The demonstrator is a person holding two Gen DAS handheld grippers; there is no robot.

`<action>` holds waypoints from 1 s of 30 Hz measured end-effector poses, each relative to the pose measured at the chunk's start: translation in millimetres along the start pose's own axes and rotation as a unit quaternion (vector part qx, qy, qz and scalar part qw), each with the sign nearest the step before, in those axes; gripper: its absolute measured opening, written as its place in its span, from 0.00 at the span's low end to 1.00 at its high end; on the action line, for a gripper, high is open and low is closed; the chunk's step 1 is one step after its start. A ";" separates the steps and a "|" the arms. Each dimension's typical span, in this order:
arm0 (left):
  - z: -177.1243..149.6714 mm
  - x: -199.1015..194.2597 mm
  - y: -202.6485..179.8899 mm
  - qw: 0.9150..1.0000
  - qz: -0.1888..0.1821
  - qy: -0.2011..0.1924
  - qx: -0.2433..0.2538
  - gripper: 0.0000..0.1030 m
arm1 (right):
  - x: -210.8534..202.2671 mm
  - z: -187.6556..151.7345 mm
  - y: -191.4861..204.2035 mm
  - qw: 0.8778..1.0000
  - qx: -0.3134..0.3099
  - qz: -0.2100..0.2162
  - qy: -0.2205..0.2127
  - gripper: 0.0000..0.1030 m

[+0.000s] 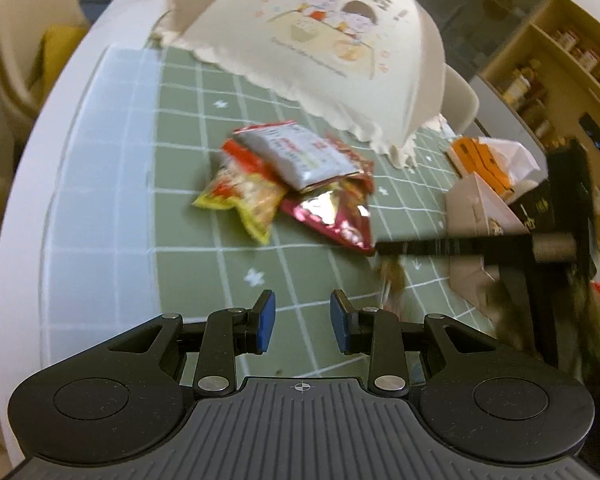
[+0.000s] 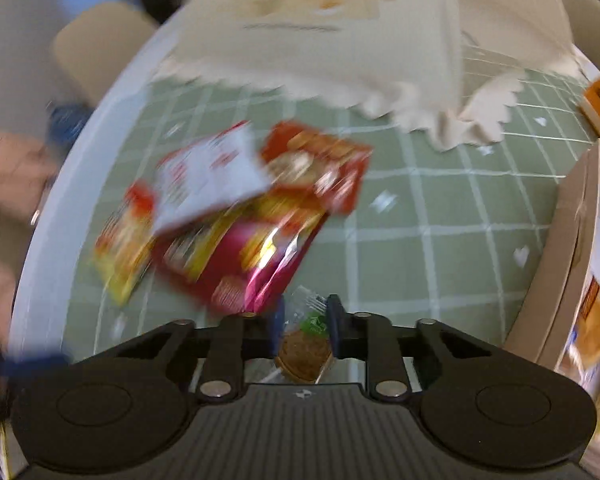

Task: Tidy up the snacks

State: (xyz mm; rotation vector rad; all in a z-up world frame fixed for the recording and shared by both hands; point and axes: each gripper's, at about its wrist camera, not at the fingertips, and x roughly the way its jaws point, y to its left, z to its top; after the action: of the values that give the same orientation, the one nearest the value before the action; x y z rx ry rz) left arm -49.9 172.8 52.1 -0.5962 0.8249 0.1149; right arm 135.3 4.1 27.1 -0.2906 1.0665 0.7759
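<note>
Cream cloth cover (image 1: 320,40) looms behind piled snack packets (image 1: 292,184); cardboard boxes (image 1: 480,216) alongside.

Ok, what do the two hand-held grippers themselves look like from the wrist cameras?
Both match: the left hand-held gripper and right hand-held gripper have black linkage arms with silver pivot pins, blue pads on the fingers, round black discs at each side, and a grey ribbed centre plate with a small crosshair mark.

snack packets (image 1: 288,184) overlapping mid-table | cloth cover (image 1: 324,40) behind; box (image 1: 476,216) right
</note>
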 end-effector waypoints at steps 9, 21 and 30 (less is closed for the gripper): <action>-17.1 35.1 -67.2 0.989 -0.022 0.069 0.129 0.33 | -41.0 -47.9 -12.4 0.994 0.055 0.090 -0.001 0.09; -19.9 82.7 -107.9 0.974 0.054 0.080 0.206 0.35 | -97.4 -111.5 -35.6 0.998 0.035 -0.024 -0.050 0.50; 27.5 37.7 -74.6 0.989 0.017 -0.024 0.147 0.39 | -100.6 -145.0 -4.6 0.993 -0.055 -0.095 -0.053 0.53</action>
State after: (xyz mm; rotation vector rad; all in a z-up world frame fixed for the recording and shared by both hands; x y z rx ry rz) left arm 17.8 120.8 73.3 -0.3002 0.7877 0.0380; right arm 15.1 -124.0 44.6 -0.4337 0.8843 0.6710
